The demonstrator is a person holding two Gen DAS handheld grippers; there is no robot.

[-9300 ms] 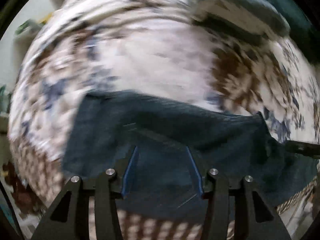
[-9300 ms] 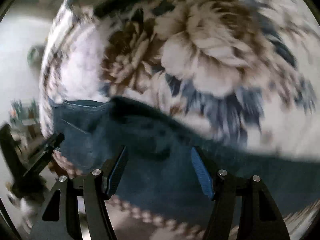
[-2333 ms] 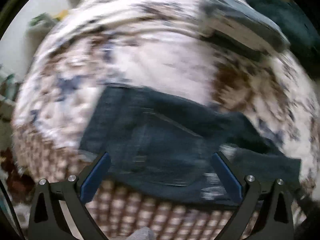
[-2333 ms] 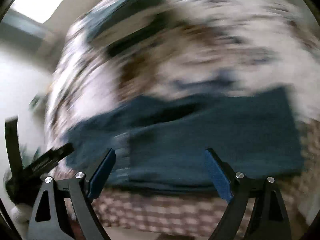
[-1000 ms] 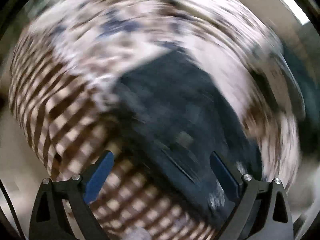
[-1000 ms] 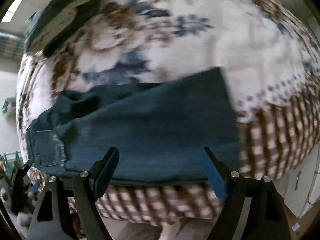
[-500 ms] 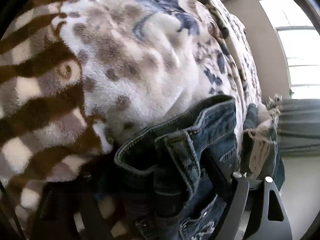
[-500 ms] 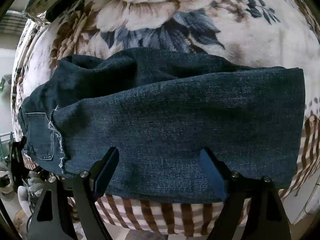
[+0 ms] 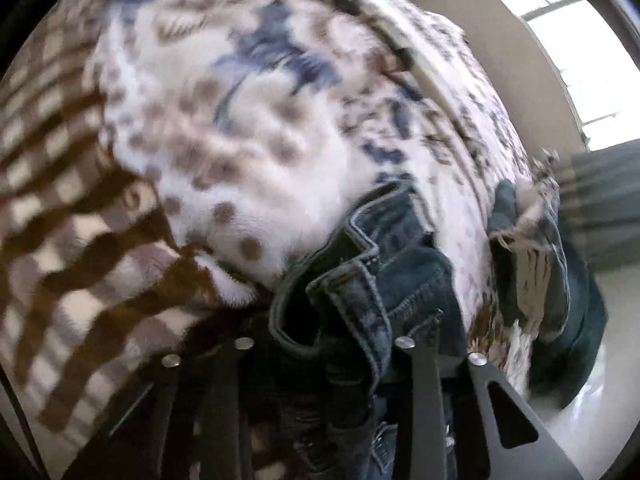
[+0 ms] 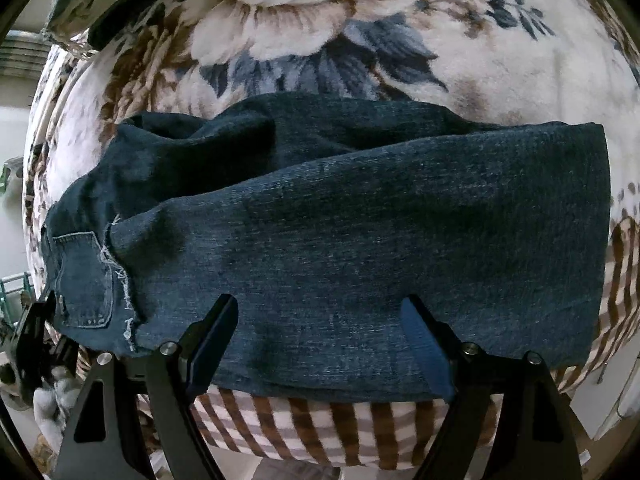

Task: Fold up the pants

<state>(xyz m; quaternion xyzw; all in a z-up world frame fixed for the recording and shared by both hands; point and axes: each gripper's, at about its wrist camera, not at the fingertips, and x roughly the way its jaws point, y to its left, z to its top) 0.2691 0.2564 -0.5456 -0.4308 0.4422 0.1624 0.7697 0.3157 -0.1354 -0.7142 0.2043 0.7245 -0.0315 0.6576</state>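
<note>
Up close in the left wrist view: jeans (image 9: 384, 280) bunched at 6 o'clock, waistband rim curled open, lying on a fuzzy blanket (image 9: 224, 152) with brown dots and blue flowers. Brown checks on the blanket from 8 to 10 o'clock. Left gripper (image 9: 324, 344) pushed right into the jeans, denim packed between its dark arms, so looks clamped on the waistband; fingertips hidden under the cloth. Whole view a bit blurry. At 3 o'clock, a pile (image 9: 536, 264) of dark blue and pale frayed cloth on the blanket edge. At 1 o'clock, a bright window (image 9: 576, 52) and a tan wall.

Now the right wrist view: jeans (image 10: 360, 232) spread flat across the middle, folded over, on the blanket (image 10: 304, 28) with a big cream and brown flower at 12 o'clock. Back pocket (image 10: 84, 280) at 9 o'clock beside a frayed hem. Lumpy dark fold from 10 to 12 o'clock. Brown and white stripes under the jeans at 6 o'clock and at 3 o'clock. Right gripper (image 10: 320, 340) at 6 o'clock, jaws spread wide with blue pads, holding nothing, over the near edge of the jeans. Part of the other gripper at 8 o'clock, by the pocket end.
</note>
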